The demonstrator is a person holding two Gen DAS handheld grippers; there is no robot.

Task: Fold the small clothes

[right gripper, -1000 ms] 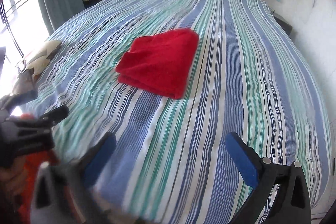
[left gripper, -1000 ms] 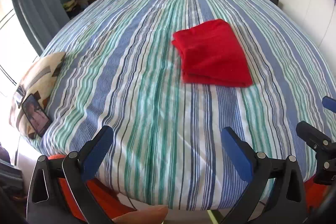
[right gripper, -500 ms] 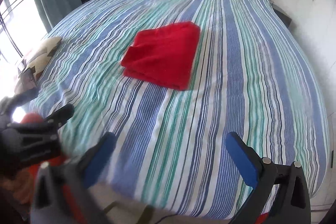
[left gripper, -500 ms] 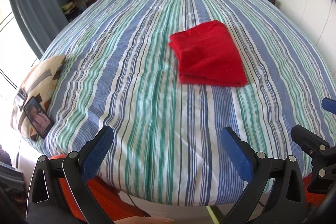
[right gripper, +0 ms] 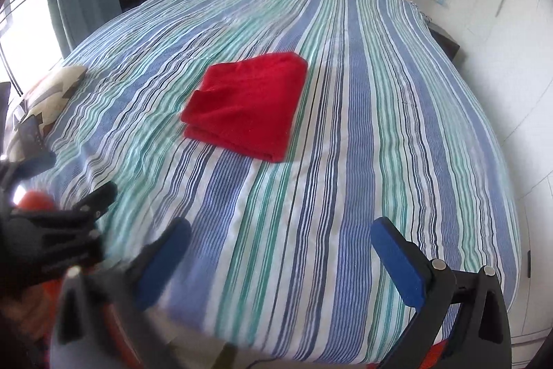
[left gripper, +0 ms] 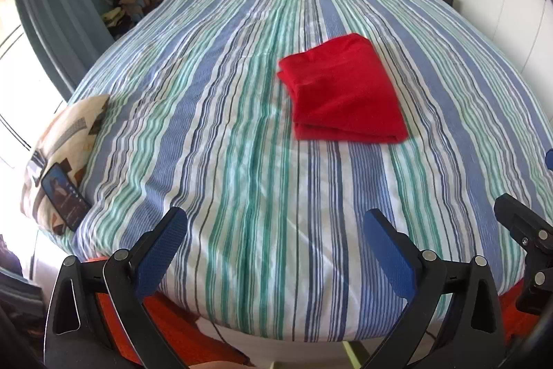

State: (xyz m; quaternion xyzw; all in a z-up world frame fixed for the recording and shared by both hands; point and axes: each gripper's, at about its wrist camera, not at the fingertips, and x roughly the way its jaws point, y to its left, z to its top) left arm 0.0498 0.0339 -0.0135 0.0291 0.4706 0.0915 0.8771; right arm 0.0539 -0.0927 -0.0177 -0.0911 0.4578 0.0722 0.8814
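We see a red cloth (left gripper: 342, 92) (right gripper: 247, 104) lying folded near the middle of the bed (left gripper: 242, 161) (right gripper: 380, 127), flat on the striped cover. Both tongs are well apart from it, near the foot of the bed. Our left tongs (left gripper: 273, 251) are wide and hold nothing. Our right tongs (right gripper: 280, 261) are wide too and hold nothing. At the left edge of the bed is a pillow (left gripper: 65, 140) with a phone (left gripper: 65, 196) on it.
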